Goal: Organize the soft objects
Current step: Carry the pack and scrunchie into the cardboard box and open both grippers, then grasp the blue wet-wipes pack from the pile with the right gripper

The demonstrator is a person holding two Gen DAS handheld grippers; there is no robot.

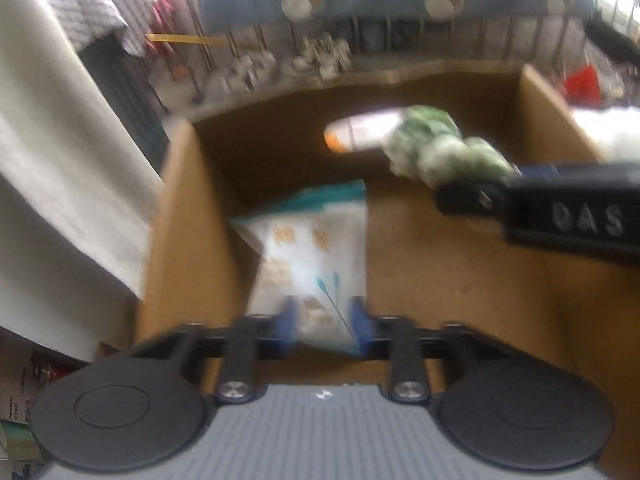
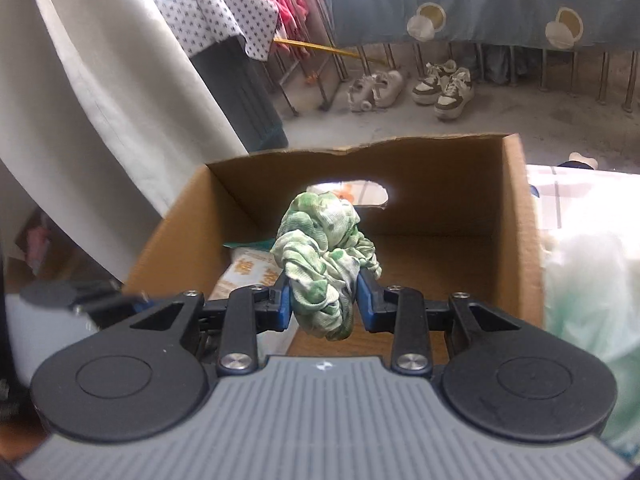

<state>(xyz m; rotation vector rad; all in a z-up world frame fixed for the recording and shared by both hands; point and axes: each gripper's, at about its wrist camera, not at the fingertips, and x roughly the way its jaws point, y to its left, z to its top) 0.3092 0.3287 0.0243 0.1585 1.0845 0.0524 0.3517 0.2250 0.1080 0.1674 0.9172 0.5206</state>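
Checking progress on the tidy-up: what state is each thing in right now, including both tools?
Brown cardboard box: open-topped, upright.
White printed soft packet with teal edge: lying inside the box, on its left side.
Crumpled green-and-white cloth: gripped, held above the box.
Left tool: pads close together over the packet; blur hides whether they press it.
Right tool: shut on the cloth.

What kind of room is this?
Probably a balcony or laundry corner at home: a blue sheet hangs on a railing, sneakers sit on the concrete floor, and a cardboard box collects soft things.
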